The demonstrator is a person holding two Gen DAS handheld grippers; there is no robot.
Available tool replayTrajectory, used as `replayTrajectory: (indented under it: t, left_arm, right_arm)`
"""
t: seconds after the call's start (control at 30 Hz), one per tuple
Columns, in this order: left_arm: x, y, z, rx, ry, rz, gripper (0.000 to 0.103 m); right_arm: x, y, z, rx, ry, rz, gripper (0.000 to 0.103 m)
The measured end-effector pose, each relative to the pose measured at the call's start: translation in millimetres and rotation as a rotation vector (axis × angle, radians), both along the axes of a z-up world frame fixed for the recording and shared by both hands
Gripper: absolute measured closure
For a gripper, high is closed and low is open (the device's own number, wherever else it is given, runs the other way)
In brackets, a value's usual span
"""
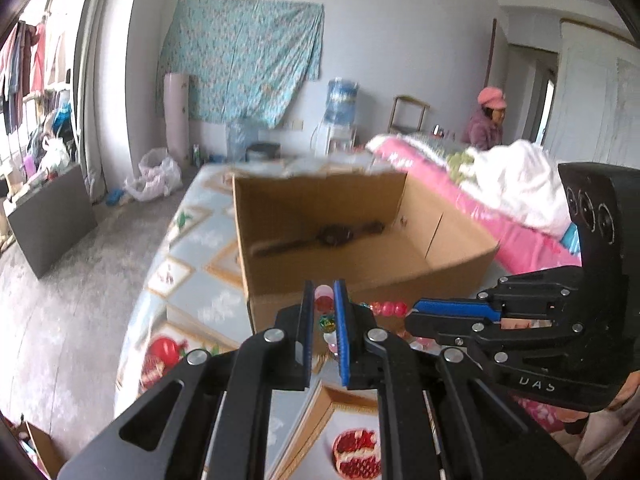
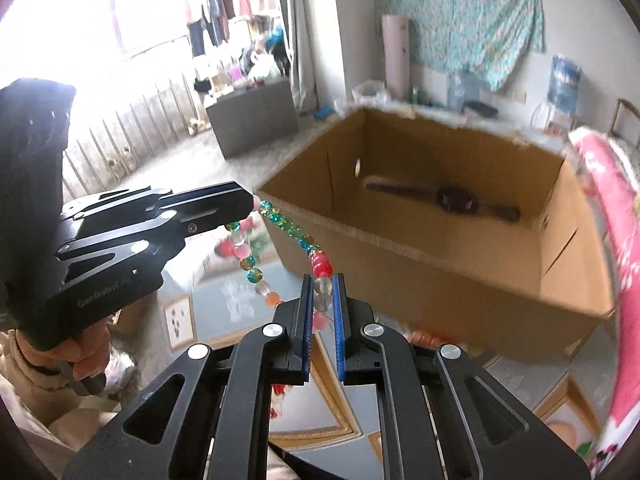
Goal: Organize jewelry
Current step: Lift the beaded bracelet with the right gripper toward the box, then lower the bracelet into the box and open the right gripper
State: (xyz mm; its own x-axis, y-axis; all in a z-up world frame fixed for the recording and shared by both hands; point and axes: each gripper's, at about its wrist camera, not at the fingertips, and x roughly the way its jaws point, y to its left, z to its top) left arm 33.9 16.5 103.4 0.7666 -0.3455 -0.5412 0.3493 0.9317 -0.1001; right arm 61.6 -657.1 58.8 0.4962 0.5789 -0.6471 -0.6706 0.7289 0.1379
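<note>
Necklace (image 2: pixel 280 224) pinched between both claws.

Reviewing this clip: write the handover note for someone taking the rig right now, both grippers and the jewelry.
Left gripper: shut on the bead bracelet, gripping one end.
Right gripper: shut on the same bracelet at its other side; the strand hangs between the two, held in the air just in front of the cardboard box.
Done: a wristwatch already lies on the box floor.
Left: carry the bracelet over the near wall, lower it inside and release both grippers.
</note>
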Motion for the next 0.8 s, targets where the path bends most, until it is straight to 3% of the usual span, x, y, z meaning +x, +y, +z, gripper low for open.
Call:
replayTrajectory:
  t: [0.2,0.43,0.57,0.8]
  left_arm:
    - [11.1,-8.3,35.4,0.0,-0.088,-0.013,0.094]
    - [46.8,-23.0,53.8,0.01,-0.126,-0.034,0.094]
    - [79.4,-30.6,40.1,0.033,-0.085,-0.035,0.093]
    - [134.1,-38.9,-9.3,0.064,0.084,-0.011,0.093]
  right_arm:
    - [15.1,-9.4,23.4,0.043,-0.084,-0.007,0.096]
    - [61.4,-17.6,29.5,0.082,-0.095,-0.054,0.096]
    - [87.3,-20.0,20.5,0.077,-0.057,-0.085,0.096]
    - [125.1,-16.0,-20.8,0.059,0.097,-0.099,0.096]
